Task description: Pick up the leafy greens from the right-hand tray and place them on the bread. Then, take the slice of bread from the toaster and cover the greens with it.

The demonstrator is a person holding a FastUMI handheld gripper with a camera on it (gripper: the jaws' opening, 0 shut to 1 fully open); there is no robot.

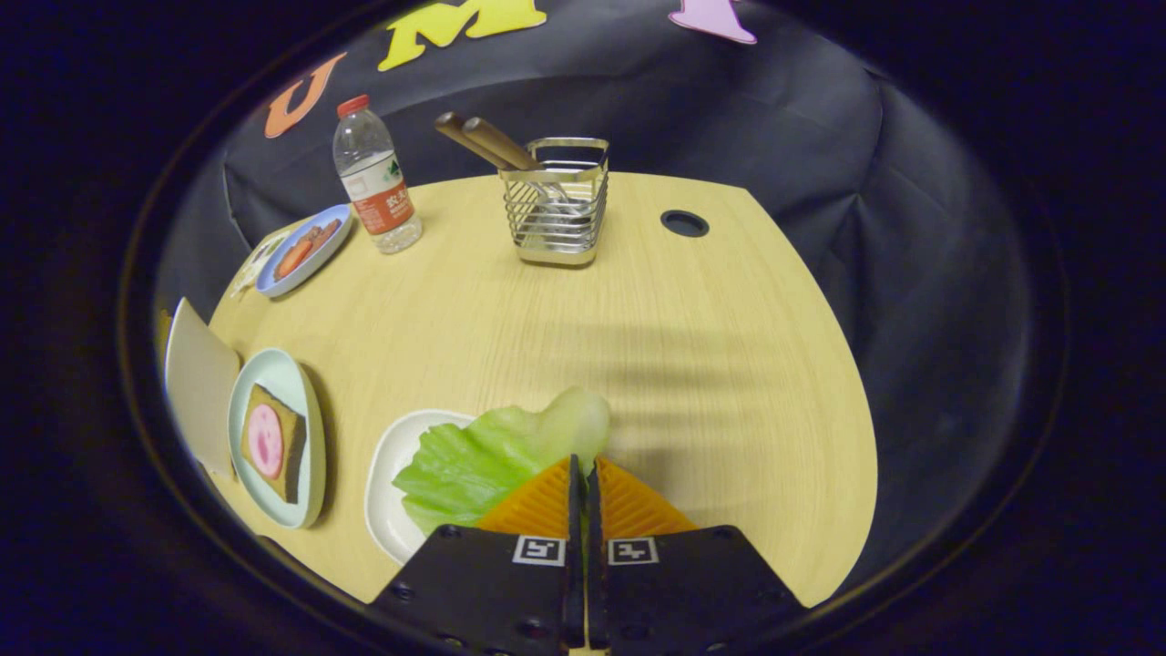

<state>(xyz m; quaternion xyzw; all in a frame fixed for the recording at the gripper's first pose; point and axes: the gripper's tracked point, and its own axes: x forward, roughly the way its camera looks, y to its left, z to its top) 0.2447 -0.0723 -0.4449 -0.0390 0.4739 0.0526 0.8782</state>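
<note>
My gripper (584, 463) is shut, its fingertips pinching the edge of the green lettuce leaf (483, 460). The leaf spreads to the left of the fingers and just ahead of them, over the right rim of a white tray (390, 474). Whether it hangs free of the tray or still rests on it, I cannot tell. Further left, a brown slice of bread (287, 446) with a round pink slice of meat (265, 441) on top lies on a pale green plate (301, 383). A cream flat-sided object (196, 383), possibly the toaster, stands beyond that plate at the table's left edge.
At the back of the wooden table (692, 364) stands a wire metal holder (556, 214) with wooden-handled utensils. Left of it are a water bottle (373, 178) and a blue plate (305, 248) with food. A round cable hole (684, 223) sits at the back right.
</note>
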